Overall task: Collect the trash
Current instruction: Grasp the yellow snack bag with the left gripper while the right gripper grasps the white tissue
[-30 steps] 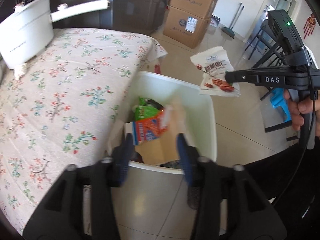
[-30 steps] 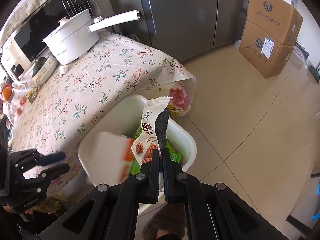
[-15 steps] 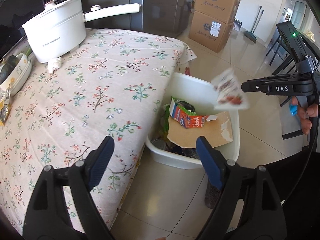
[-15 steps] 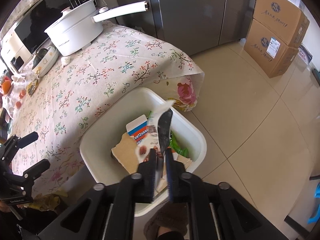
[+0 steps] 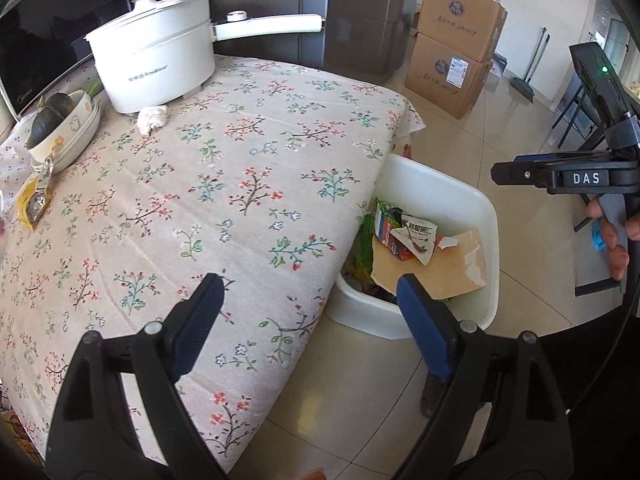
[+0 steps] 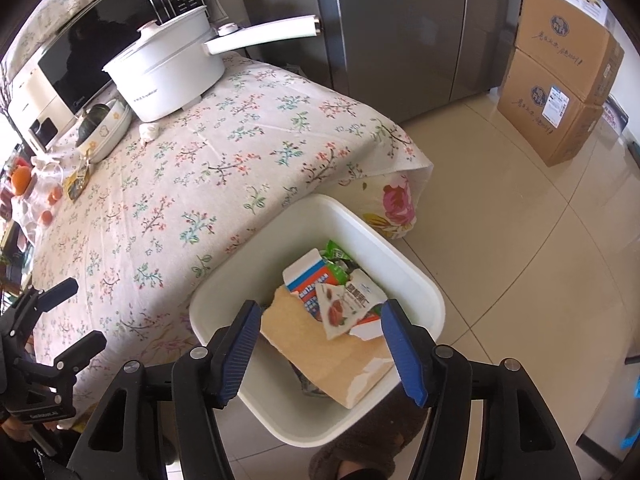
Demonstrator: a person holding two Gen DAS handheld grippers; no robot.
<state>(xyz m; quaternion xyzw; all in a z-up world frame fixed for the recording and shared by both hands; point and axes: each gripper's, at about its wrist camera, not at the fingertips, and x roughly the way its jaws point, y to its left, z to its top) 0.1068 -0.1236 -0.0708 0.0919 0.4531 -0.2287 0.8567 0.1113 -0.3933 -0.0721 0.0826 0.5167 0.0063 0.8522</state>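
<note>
- Down the left wrist view, the left gripper hangs over the edge of the table with its flowered cloth; its jaws are opening, set wide, nothing between them
- Beside the table stands a white bin on the tiled floor, holding a snack packet on top of a milk carton and a torn piece of cardboard
- At the right edge a hand holds the right gripper above the bin
- Farther back on the table sit a white pot with a long handle, a crumpled tissue just beside it, and a bowl
- From the right wrist view, the right gripper hovers over the bin; its jaws are opening and empty, with the snack packet lying loose in the bin below them, on the carton and cardboard
- The left gripper shows at the left edge, over the table
- Two stacked boxes stand on the floor by the wall
</note>
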